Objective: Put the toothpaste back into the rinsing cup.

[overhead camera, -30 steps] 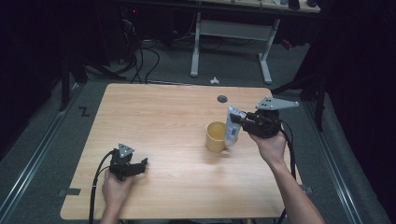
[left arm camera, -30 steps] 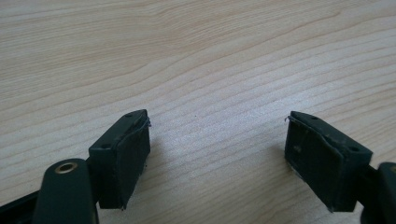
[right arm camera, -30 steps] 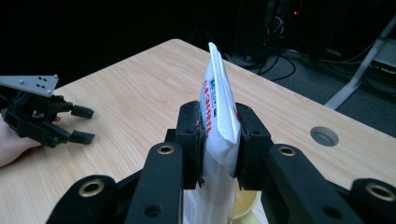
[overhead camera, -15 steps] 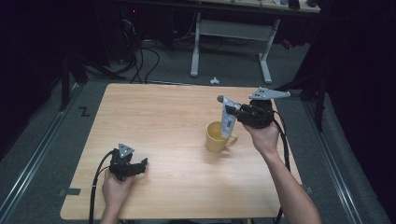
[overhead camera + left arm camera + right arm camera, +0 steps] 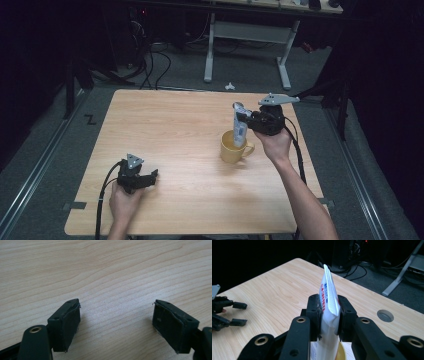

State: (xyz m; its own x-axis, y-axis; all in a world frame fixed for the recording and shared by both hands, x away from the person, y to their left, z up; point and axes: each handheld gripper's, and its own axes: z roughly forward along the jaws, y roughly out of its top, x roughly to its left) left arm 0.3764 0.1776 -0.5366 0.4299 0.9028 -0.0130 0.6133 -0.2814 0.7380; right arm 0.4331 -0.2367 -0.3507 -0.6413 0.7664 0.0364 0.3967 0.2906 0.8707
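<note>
A white tube [image 5: 239, 129] with red and blue print stands nearly upright, its flat crimped end up. My right gripper [image 5: 241, 117] is shut on it; both pads press its sides in the right gripper view, tube [image 5: 328, 297], gripper [image 5: 329, 312]. The tube's lower end dips into a yellow mug [image 5: 231, 150] at the table's right middle, whose rim [image 5: 342, 352] shows under the jaws. My left gripper [image 5: 153, 175] rests on the wooden table [image 5: 170, 125] near the front left, open, with bare wood between its pads [image 5: 67, 322].
A round grey grommet [image 5: 385, 315] sits in the tabletop beyond the mug. Far off, the left gripper [image 5: 237, 313] lies on the wood. Desk legs [image 5: 285, 70] and cables [image 5: 150, 60] stand on the dark floor behind the table.
My right gripper has carried the tube leftward and slightly down, from beside the mug to over it. The left hand has stayed put.
</note>
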